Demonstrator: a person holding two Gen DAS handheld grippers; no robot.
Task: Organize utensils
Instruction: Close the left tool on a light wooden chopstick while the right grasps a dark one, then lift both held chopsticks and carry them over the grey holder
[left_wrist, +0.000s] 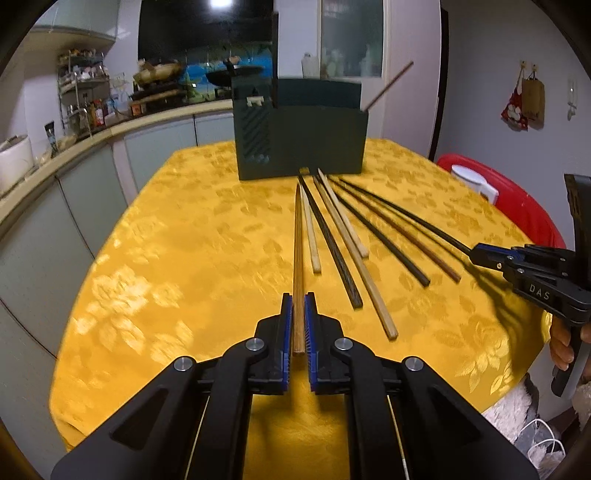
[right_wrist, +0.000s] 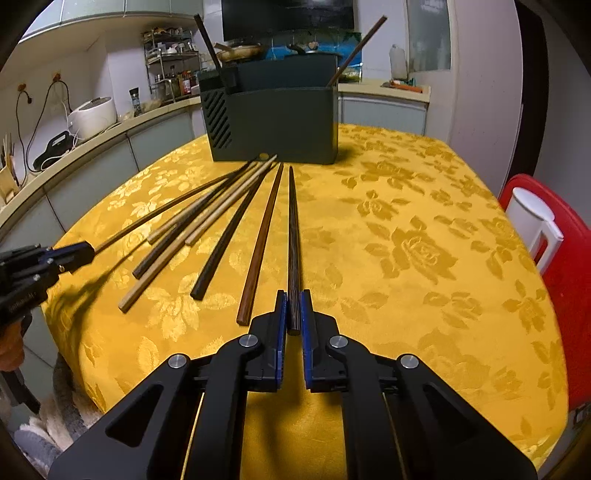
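In the left wrist view my left gripper (left_wrist: 298, 300) is shut on the near end of a brown wooden chopstick (left_wrist: 297, 240) that points toward a dark green utensil holder (left_wrist: 314, 144). Several loose chopsticks (left_wrist: 340, 240) fan out on the yellow tablecloth (left_wrist: 177, 240). At the right, my right gripper (left_wrist: 474, 254) is shut on a black chopstick (left_wrist: 406, 218). In the right wrist view the right gripper (right_wrist: 293, 295) clamps that dark chopstick (right_wrist: 293, 229). The left gripper (right_wrist: 86, 250) shows at the left edge. Two chopsticks (right_wrist: 360, 48) stand in the holder (right_wrist: 280, 125).
A red chair with a white object (right_wrist: 532, 218) stands off the table's right side. A kitchen counter (left_wrist: 66, 151) with appliances and a spice rack curves along the left and behind. The tablecloth drops off at the near edge (right_wrist: 110, 369).
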